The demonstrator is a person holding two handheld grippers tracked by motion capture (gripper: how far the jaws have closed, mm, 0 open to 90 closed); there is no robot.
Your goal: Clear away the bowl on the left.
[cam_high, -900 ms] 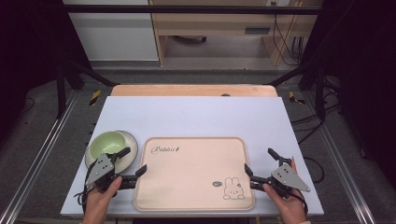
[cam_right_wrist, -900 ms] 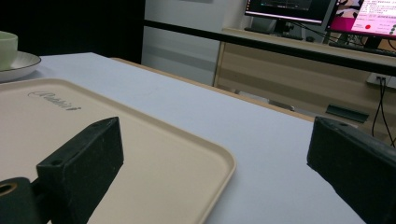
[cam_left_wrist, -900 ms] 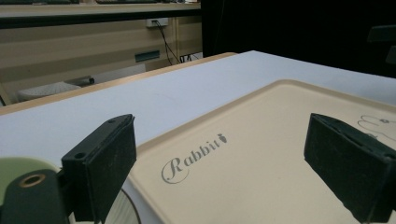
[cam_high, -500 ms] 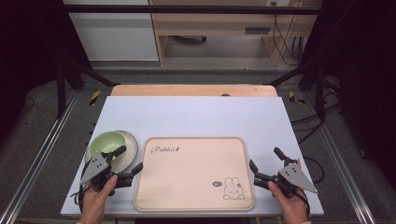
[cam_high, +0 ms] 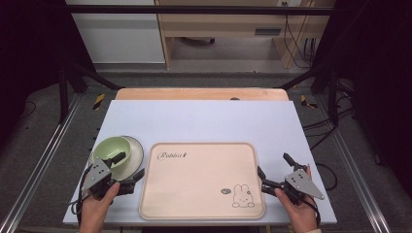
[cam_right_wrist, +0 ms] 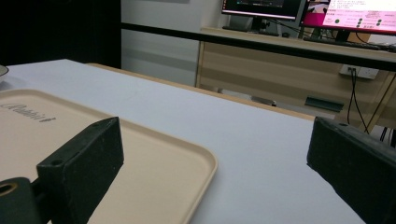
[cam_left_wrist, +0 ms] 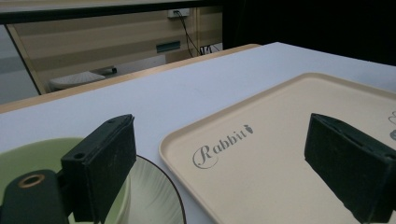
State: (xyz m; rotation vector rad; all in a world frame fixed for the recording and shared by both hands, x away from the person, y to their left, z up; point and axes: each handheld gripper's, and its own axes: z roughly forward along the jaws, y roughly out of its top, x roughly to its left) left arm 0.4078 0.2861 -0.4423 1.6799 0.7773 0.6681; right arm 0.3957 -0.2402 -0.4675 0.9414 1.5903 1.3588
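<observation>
My left gripper point(cam_high: 127, 167) gapes wide over the bowl point(cam_high: 111, 148) and tray point(cam_high: 201, 179) edge, while my right gripper point(cam_high: 273, 171) gapes empty beside the tray's right rim.

Matt beige plastic tray point(cam_high: 201, 179); glossy green bowl point(cam_high: 112, 148).
</observation>
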